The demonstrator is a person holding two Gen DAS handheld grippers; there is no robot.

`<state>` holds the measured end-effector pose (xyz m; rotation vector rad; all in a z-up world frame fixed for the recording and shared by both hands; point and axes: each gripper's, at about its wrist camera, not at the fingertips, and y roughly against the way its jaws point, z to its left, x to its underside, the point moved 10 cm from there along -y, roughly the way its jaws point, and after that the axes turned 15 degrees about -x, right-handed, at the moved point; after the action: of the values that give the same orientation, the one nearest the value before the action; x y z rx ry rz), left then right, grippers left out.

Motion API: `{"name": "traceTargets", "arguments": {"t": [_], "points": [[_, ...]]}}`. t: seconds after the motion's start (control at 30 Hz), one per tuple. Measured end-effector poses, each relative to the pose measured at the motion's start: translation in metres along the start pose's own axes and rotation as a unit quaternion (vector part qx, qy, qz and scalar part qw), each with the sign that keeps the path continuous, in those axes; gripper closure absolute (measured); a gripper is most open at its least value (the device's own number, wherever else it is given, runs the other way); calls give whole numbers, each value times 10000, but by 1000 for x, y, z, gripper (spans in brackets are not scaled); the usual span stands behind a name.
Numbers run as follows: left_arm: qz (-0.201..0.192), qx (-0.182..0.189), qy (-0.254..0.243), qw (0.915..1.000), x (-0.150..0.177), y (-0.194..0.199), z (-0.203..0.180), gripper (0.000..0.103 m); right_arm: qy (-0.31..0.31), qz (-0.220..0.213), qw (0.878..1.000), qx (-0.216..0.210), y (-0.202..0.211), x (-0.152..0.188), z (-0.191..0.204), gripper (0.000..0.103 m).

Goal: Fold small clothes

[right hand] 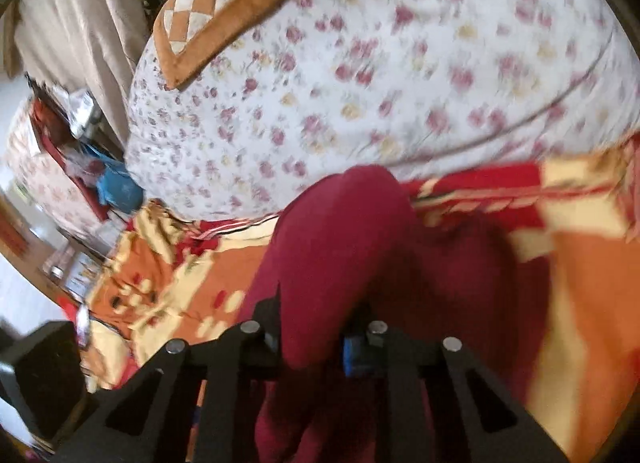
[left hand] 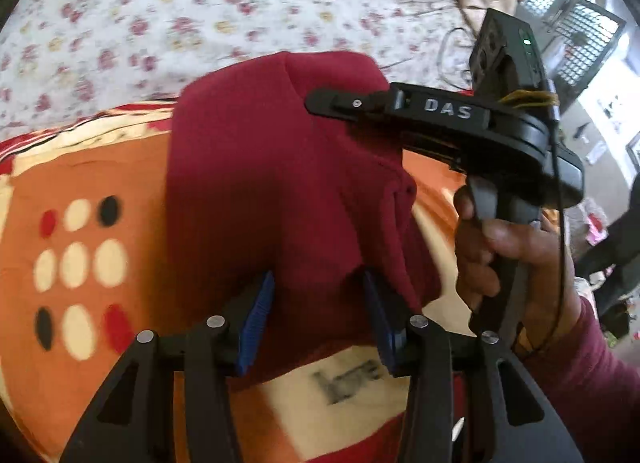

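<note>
Maroon cloth [left hand: 280, 183] hung lifted above the bed, stretched between your two tools over the orange, red and cream patterned blanket [left hand: 80, 183]. Your left hand-held gripper [left hand: 318, 319] had a bunched fold of that garment between its blue pads [left hand: 256, 315]; the fabric filled the gap and the pads pinched it from both sides. To the right, your right hand-held gripper [left hand: 332, 103] reached in from the side, its black fingers [left hand: 360, 103] lying against the upper right edge of the cloth, with your hand [left hand: 500, 255] wrapped round its handle and a maroon sleeve [left hand: 592, 375] behind it.

Seen from the right wrist, the same cloth [right hand: 360, 243] draped from the right tool [right hand: 316, 327] in a rounded hump, and the picture was blurred. Its jaws stood close together, clamped on a fold of the fabric, with one blue pad [right hand: 352, 351] just showing at the right.

Beyond the blanket lay the floral bedsheet [right hand: 380, 63], and a checked orange and cream cushion [right hand: 224, 3] rested at the far left. Black lettering [left hand: 348, 379] showed on a cream patch of the blanket just below the left tool.
</note>
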<state>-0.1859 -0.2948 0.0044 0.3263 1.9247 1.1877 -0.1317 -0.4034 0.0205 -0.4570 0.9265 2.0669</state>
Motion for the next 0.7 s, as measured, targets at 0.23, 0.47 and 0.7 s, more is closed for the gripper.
{"name": "traceTargets", "arguments": {"t": [0.23,0.47,0.7], "points": [[161,88,-179,9997,9,1,-17,69,-732,249,9919,1008,9,12,-85,81],[-413,-707,227,9964,-16,25,32,69,-649,62,9926,1023,50,8,-63,59],[-249,-1272,211,9913,-8,-5,49,69,-276,608,9957,645,66,53,-2,58]]}}
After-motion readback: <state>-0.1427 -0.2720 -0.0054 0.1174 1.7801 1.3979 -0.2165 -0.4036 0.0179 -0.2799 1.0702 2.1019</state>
